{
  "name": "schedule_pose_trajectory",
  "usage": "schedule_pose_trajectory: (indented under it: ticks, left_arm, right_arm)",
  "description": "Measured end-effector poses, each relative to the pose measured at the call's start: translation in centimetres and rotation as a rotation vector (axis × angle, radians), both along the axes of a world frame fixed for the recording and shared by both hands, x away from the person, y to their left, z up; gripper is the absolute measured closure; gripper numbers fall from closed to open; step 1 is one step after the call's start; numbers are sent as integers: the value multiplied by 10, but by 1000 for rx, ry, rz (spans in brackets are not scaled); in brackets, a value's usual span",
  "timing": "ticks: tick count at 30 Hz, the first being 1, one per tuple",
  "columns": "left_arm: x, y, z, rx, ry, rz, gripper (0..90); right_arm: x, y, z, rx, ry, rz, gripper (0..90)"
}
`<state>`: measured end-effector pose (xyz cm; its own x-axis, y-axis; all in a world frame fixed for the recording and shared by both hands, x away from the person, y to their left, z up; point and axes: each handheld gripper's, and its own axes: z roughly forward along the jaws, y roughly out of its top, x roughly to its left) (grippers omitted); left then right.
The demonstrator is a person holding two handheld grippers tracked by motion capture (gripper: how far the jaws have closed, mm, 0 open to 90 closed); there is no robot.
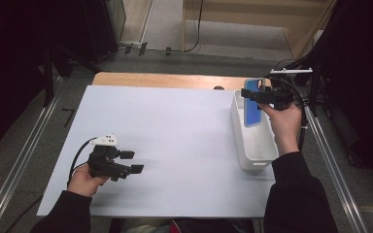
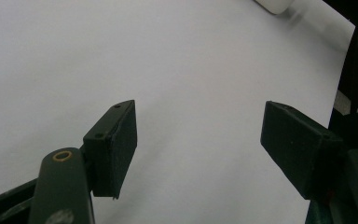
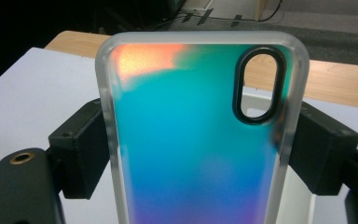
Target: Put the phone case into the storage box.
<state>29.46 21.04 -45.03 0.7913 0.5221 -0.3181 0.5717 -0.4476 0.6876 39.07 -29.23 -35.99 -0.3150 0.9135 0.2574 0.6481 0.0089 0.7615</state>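
Iridescent blue-green phone case point(image 3: 196, 140) is clamped by right gripper point(image 1: 262, 95) over white plastic bin point(image 1: 252, 145); left gripper point(image 1: 126, 162) held open, empty, above white tabletop point(image 1: 175, 136)

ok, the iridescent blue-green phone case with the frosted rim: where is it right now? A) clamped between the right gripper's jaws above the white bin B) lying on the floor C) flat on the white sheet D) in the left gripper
A: the right gripper has its black jaws pressed on both frosted edges of the phone case, held upright over the white bin; the left gripper is open over bare sheet.
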Motion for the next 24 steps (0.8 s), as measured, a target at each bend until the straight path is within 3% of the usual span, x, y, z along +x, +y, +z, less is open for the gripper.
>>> schedule_pose_trajectory:
  ticks: [24]
  left_arm:
    - [0,-2,-2,8,1,-18,270]
  right_arm:
    - [47,-3,3,-52,9,-99,151]
